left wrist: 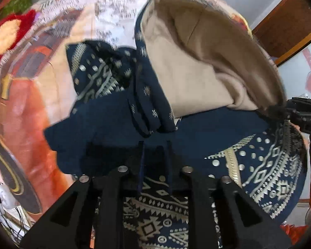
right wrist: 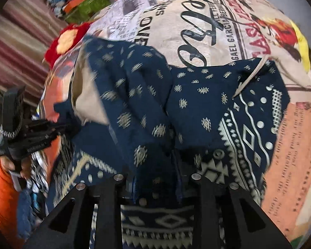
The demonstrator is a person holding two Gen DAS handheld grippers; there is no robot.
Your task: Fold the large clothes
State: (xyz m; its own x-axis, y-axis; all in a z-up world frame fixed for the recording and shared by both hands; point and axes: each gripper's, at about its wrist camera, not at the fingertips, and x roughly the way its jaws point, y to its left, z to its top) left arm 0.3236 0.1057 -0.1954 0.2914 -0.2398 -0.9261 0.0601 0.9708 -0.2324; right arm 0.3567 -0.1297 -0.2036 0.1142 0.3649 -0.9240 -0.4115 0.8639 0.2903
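A large navy garment [left wrist: 105, 120] with pale geometric print and a beige lining [left wrist: 197, 66] is lifted above a printed bedspread [left wrist: 27, 108]. My left gripper [left wrist: 155, 145] is shut on a fold of its navy cloth close to the lens. My right gripper [right wrist: 155, 155] is shut on another part of the garment [right wrist: 197, 103], which hangs down over the bedspread [right wrist: 296, 145]. The right gripper also shows at the right edge of the left wrist view [left wrist: 296, 114], holding the cloth edge. The left gripper shows at the left of the right wrist view [right wrist: 58, 128].
A red and cream cushion [left wrist: 8, 33] lies at the far corner of the bed, also in the right wrist view [right wrist: 66, 39]. A brown door [left wrist: 288, 27] stands behind. A green and orange pile [right wrist: 83, 4] sits beyond the bed. Cables [left wrist: 2, 207] lie at left.
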